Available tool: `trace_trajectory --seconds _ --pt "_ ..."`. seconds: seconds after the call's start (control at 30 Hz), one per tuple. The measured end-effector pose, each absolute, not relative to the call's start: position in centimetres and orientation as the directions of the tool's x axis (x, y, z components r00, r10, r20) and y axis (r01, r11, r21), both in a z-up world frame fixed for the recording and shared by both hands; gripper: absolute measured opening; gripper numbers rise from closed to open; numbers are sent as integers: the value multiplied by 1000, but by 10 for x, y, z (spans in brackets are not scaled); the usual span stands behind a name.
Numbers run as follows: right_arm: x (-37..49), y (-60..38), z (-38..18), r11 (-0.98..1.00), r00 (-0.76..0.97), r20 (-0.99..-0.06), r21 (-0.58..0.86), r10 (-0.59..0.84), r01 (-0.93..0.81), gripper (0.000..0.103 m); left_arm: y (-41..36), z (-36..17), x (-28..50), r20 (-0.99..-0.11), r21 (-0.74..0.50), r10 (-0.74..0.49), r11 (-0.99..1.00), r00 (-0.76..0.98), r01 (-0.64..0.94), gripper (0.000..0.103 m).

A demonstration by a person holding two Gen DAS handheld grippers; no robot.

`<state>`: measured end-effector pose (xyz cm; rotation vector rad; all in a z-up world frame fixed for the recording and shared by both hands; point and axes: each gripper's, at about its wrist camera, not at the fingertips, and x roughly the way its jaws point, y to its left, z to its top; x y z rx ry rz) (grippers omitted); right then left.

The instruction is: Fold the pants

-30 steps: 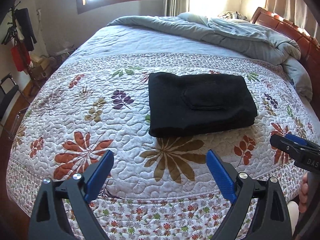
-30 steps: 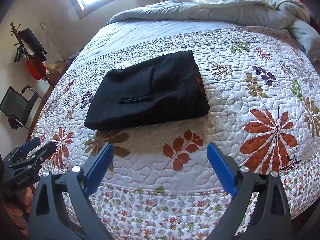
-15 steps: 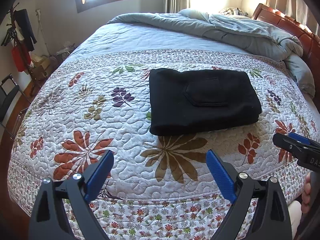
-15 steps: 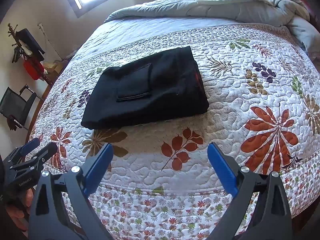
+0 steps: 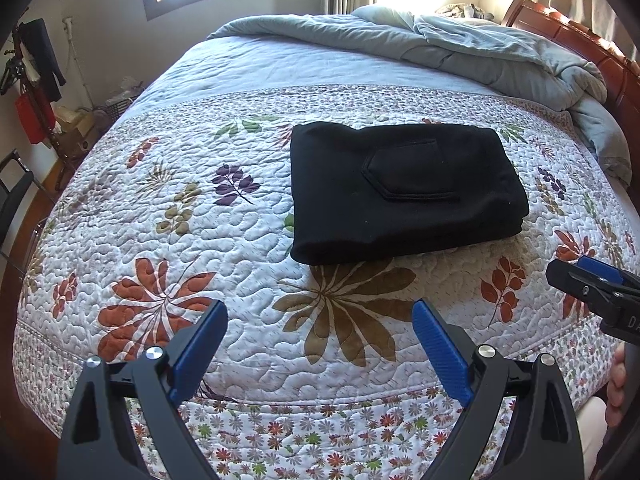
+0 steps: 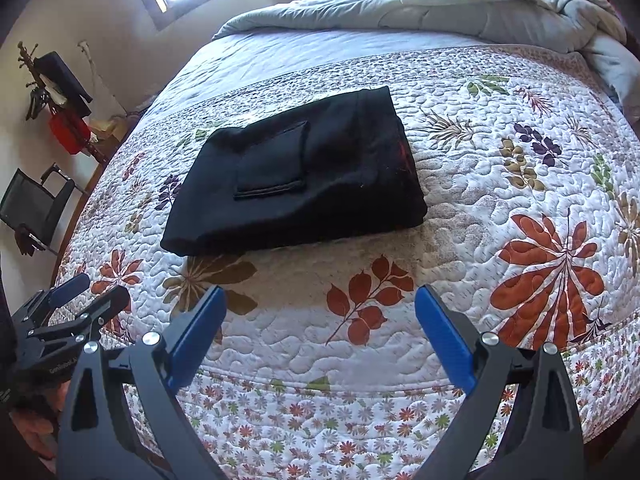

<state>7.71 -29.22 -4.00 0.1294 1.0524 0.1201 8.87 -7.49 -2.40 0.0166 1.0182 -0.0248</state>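
The black pants [image 5: 404, 188] lie folded into a flat rectangle on the floral quilt, back pocket facing up. They also show in the right wrist view [image 6: 300, 176]. My left gripper [image 5: 320, 320] is open and empty, held back over the bed's near edge, apart from the pants. My right gripper [image 6: 320, 312] is open and empty too, also near the front edge. Each gripper shows at the edge of the other's view: the right one [image 5: 592, 284], the left one [image 6: 76, 304].
The quilted bedspread [image 5: 192, 208] covers the bed. A rumpled grey duvet [image 5: 460, 48] lies heaped at the far end by the wooden headboard [image 5: 576, 36]. A chair [image 6: 36, 208] and a rack with hanging things [image 6: 60, 96] stand left of the bed.
Both grippers have drawn back and risen slightly from the bed, so the pants sit a little lower and farther in view. The pants have not moved.
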Motion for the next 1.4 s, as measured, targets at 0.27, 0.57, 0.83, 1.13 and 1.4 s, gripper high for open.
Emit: trace_trajectory --seconds 0.27,0.57,0.83,1.13,1.4 --pt "78 -292 -42 985 488 -857 165 164 -40 95 -77 -32 93 -862 -1 -15 1000 507 28 94" --pt "80 -293 -45 985 482 -860 167 165 -39 95 -80 -38 97 -871 0 -18 999 490 36 94" --pt "81 -292 -48 986 476 -864 164 163 -39 95 -80 -39 97 -871 -1 -18 999 490 36 94" --pt "82 -293 -52 986 470 -868 164 161 -35 95 -80 -39 98 -869 -8 -26 999 494 39 94" --pt "80 -298 -53 985 469 -869 169 161 -26 95 -84 -36 95 -871 -16 -36 999 490 45 94"
